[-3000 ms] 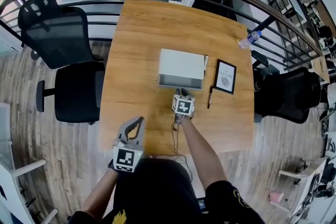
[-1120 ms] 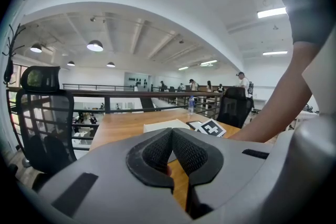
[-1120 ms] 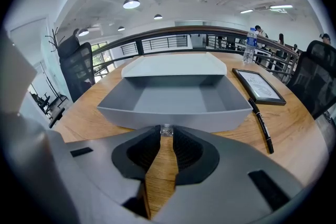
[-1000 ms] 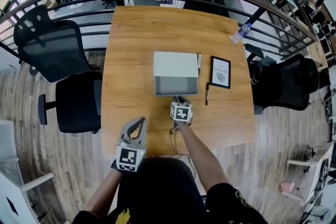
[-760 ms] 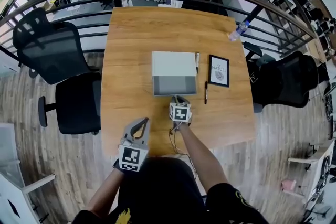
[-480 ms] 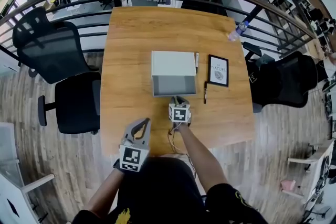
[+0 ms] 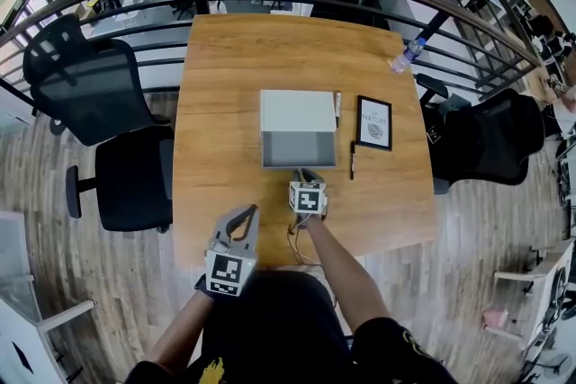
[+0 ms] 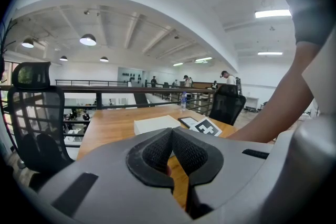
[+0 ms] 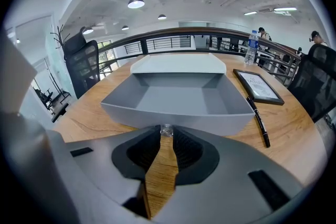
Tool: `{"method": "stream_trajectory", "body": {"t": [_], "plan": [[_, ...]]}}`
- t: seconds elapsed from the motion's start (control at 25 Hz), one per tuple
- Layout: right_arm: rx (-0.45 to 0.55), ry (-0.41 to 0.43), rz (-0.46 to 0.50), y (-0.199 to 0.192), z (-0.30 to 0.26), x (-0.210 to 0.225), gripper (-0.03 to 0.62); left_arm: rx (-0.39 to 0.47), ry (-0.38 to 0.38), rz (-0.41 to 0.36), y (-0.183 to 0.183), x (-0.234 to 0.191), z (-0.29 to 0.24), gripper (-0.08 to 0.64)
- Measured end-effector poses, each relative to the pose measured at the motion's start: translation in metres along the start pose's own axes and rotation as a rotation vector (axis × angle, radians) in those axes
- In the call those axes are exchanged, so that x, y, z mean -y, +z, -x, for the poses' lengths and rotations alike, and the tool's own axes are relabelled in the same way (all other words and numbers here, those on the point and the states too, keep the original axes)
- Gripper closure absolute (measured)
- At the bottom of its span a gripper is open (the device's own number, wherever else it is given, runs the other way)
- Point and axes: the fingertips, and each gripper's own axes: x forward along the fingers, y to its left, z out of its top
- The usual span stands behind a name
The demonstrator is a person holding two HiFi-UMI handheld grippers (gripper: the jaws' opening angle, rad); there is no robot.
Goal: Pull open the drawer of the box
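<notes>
Right gripper (image 9: pixel 166 136) is clamped on the small knob (image 9: pixel 166 129) of the grey drawer (image 9: pixel 210 118), drawn well out of the white box (image 7: pixel 298 110) on the table (image 7: pixel 225 58). A straight, level pull is advised, lest the box be dragged. Left gripper (image 8: pixel 171 139), jaws together, is held idle.
</notes>
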Motion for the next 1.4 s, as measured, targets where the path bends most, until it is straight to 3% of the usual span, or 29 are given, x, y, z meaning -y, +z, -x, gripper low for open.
{"method": "stream_trajectory", "body": {"t": [0.4, 1.4], "plan": [[0.005, 0.002, 0.006, -0.0014, 0.0015, 0.0003, 0.522, 0.001, 0.007, -0.03, -0.0007, -0.0001, 0.0015, 0.543], [0.029, 0.011, 0.028, -0.0033, 0.0038, 0.0042, 0.522, -0.002, 0.007, -0.014, -0.0051, -0.0034, 0.0018, 0.543]]}}
